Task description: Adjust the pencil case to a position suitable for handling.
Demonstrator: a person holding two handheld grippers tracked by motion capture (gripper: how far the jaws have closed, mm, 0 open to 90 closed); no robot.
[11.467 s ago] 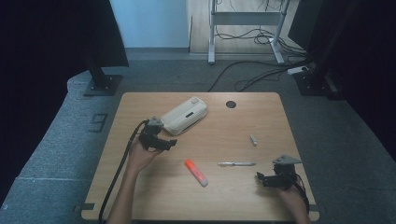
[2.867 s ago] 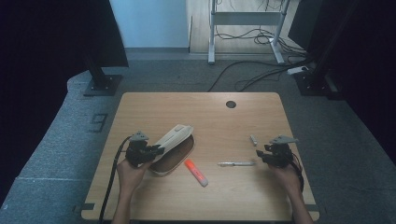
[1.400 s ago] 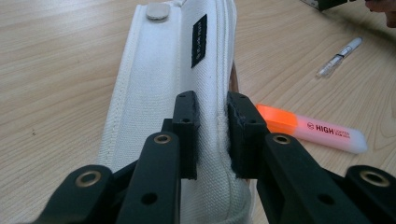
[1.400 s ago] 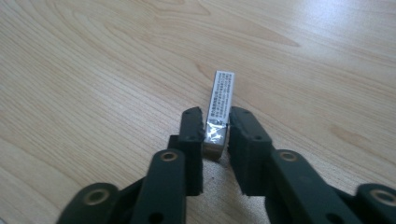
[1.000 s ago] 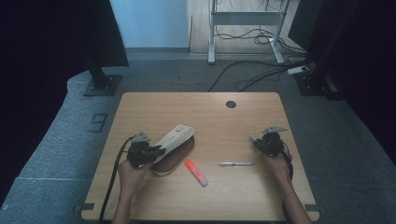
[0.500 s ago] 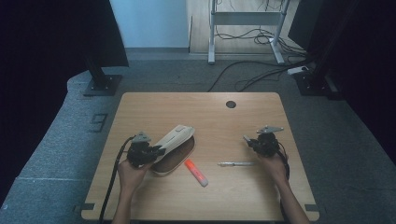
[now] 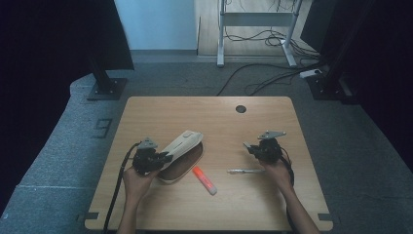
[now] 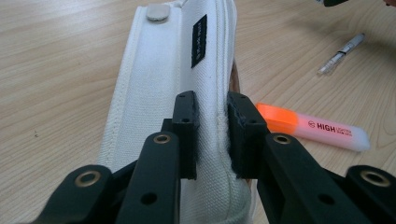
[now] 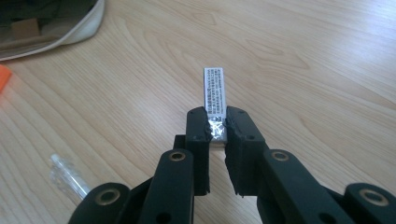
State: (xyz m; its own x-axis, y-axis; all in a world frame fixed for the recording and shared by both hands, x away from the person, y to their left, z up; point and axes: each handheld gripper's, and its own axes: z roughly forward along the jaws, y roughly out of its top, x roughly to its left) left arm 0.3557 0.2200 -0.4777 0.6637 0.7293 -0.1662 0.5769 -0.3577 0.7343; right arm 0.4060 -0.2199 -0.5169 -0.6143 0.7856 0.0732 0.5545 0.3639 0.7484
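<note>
Since a second ago, the right gripper (image 7: 249, 146) has carried its small labelled stick (image 9: 214, 94) leftward, fingers clamped on its end. On the desk (image 7: 160, 109), the white pencil case (image 7: 181, 146) lies lower left of centre, flap pinched shut in the left gripper (image 7: 164, 157). Orange highlighter (image 7: 204, 180) and pen (image 7: 245, 171) lie between.

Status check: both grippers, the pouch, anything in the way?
Left gripper shut on white pouch edge, mouth held open. Right gripper shut on small labelled stick. Highlighter and pen lie between.
</note>
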